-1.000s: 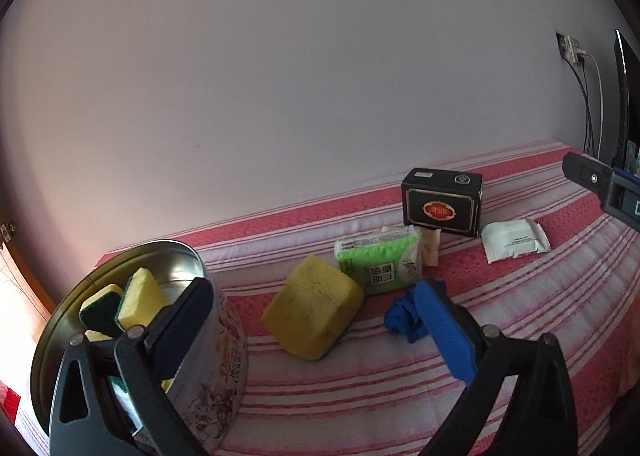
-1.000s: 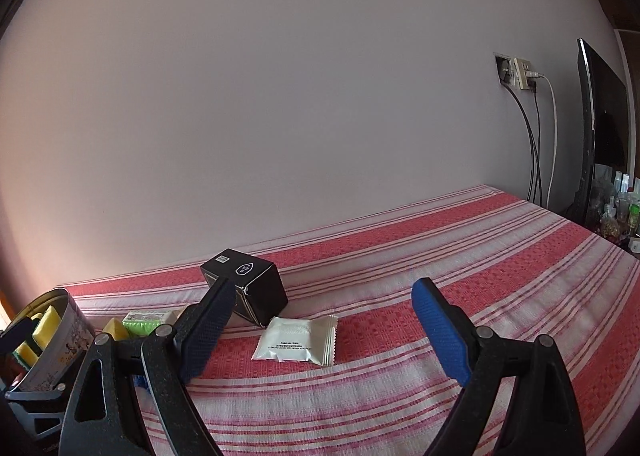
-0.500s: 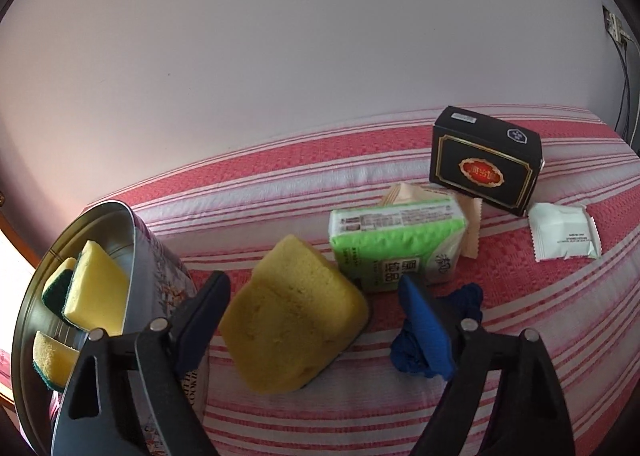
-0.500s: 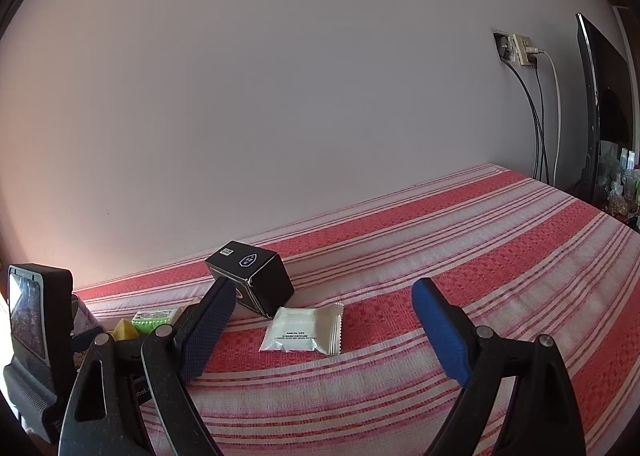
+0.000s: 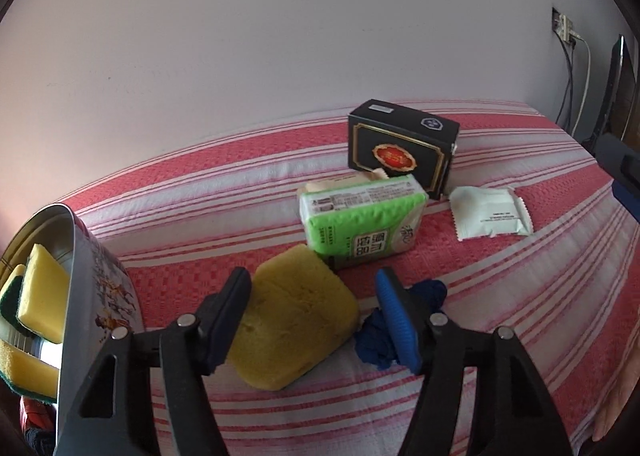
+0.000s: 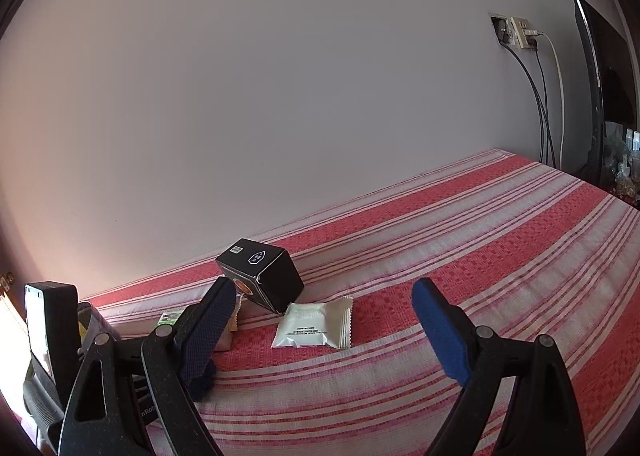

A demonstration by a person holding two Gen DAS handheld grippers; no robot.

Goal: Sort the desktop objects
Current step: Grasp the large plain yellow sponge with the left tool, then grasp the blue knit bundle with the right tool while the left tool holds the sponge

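Red-and-white striped cloth covers the table beneath a scatter of desktop items. At nine o'clock in the left wrist view, a metal tin holds yellow scouring pads. At centre, the left gripper, its jaws having just been closing, straddles a yellow sponge; the left pad sits against the sponge's side while the blue right pad stands clear of it, beside a crumpled blue cloth at four o'clock. A green tissue pack lies just beyond the sponge at twelve o'clock, a black box behind it, and a white sachet at two o'clock. In the right wrist view, the right gripper hangs spread wide and empty above the cloth, the sachet between its fingers.
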